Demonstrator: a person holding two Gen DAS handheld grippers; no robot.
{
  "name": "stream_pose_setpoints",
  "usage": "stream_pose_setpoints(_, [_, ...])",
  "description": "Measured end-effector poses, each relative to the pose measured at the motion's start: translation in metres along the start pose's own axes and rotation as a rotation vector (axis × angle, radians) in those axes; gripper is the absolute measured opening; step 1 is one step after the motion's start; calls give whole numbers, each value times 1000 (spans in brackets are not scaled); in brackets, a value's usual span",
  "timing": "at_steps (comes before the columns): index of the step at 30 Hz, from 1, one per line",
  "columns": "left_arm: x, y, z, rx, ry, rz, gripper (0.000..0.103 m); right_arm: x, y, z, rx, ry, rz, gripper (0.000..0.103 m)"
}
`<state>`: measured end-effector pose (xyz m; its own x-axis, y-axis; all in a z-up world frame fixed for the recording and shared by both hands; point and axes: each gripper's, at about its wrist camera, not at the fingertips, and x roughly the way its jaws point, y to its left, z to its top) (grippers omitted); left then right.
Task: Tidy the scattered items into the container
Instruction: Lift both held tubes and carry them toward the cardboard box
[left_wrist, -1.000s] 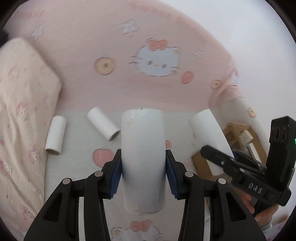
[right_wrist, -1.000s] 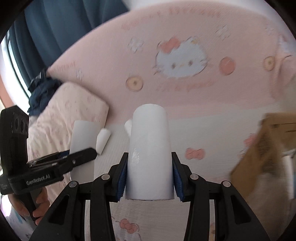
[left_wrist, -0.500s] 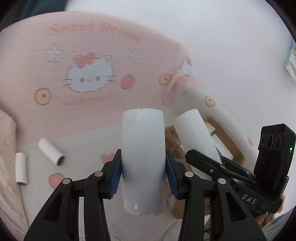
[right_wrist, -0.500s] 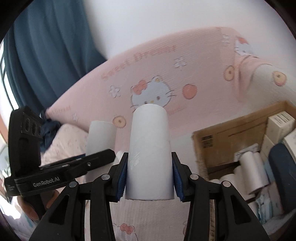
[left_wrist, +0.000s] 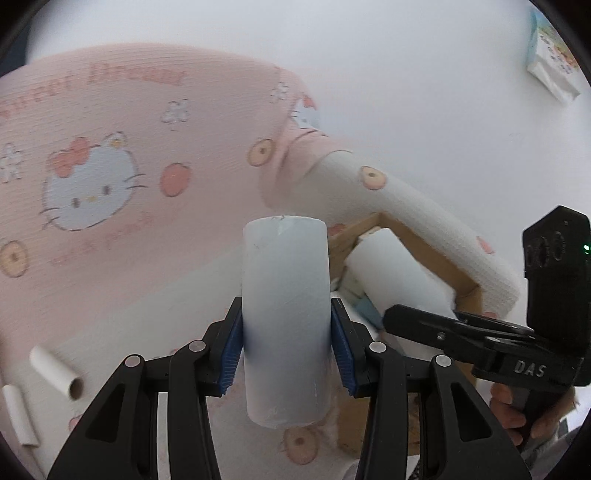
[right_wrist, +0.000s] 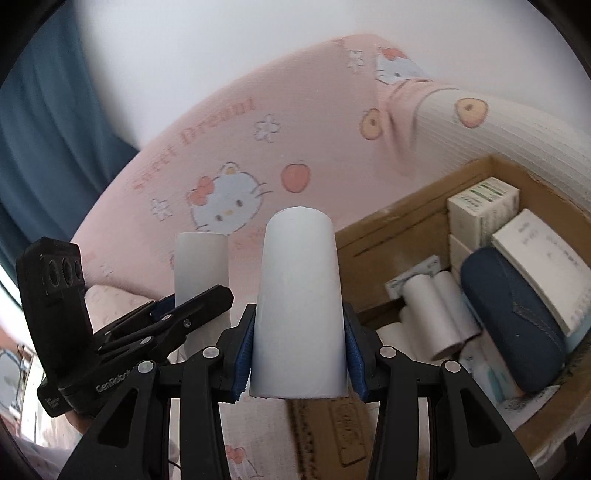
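The left gripper (left_wrist: 286, 354) is clamped on a white paper tube (left_wrist: 285, 321), above the bed beside the cardboard box (right_wrist: 417, 229). The right gripper (right_wrist: 299, 354) squeezes a second white tube (right_wrist: 299, 310) at the box's near edge. Two more tubes (left_wrist: 55, 373) lie on the bed sheet (left_wrist: 147, 302).

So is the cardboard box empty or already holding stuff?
Already holding stuff: the cardboard box contains white rolls, small cartons and a dark blue case.
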<state>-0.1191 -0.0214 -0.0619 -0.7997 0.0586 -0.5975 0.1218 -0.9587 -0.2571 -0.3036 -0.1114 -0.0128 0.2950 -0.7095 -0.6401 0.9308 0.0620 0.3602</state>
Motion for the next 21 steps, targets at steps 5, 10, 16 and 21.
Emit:
stream_pose_setpoints(5, [10, -1, 14, 23, 38, -58, 48, 2, -12, 2, 33, 53, -30, 41])
stream_pose_setpoints(10, [27, -9, 36, 63, 107, -139, 48, 3, -28, 4, 73, 142, -22, 41])
stream_pose_setpoints(16, [59, -34, 51, 132, 228, -223, 48, 39, -37, 17, 71, 386, -42, 41])
stream_pose_setpoints(21, [93, -28, 54, 68, 335, -236, 48, 76, -42, 16, 59, 534, -13, 41])
